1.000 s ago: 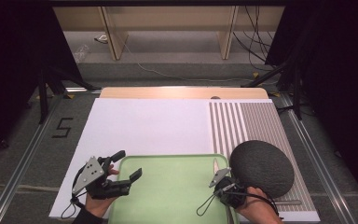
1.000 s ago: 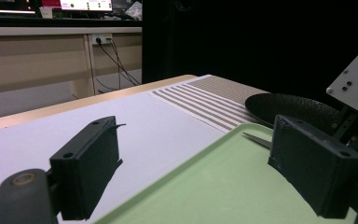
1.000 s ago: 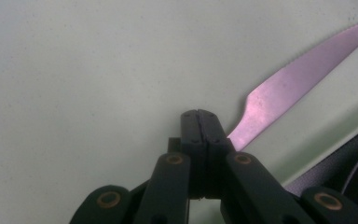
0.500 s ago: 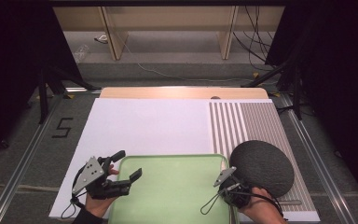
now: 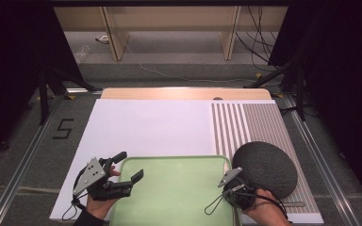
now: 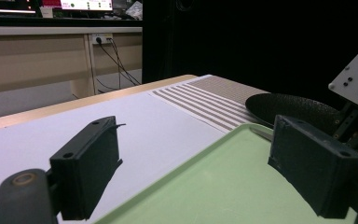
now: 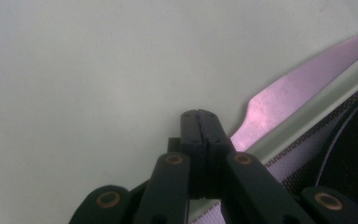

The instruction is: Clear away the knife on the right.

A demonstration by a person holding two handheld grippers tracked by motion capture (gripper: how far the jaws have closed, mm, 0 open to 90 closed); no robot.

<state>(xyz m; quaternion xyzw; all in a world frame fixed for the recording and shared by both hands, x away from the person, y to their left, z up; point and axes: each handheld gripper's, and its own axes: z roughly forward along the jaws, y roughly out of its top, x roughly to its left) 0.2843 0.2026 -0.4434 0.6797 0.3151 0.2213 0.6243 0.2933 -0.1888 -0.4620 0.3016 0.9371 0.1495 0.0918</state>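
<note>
A: Right gripper (image 7: pixel 199 116)?
B: Jaws pressed together over the knife (image 7: pixel 289 93), which lies in the green tray (image 5: pixel 179 188) along its 3 o'clock rim, beside the dark plate (image 5: pixel 265 168).
A: Left gripper (image 5: pixel 125 169)?
B: Jaws spread wide at the tray's 9 o'clock edge, holding nothing.

I read the tray (image 5: pixel 179 188) as pale green | knife blade (image 7: pixel 303 88) silvery with a pinkish sheen | plate (image 5: pixel 266 167) dark grey, speckled | mat (image 5: pixel 146 127) white; right part brown-and-white striped | both grippers' jaws black; left gripper (image 5: pixel 122 172) plate grey | table edge (image 5: pixel 184 93) light wood
</note>
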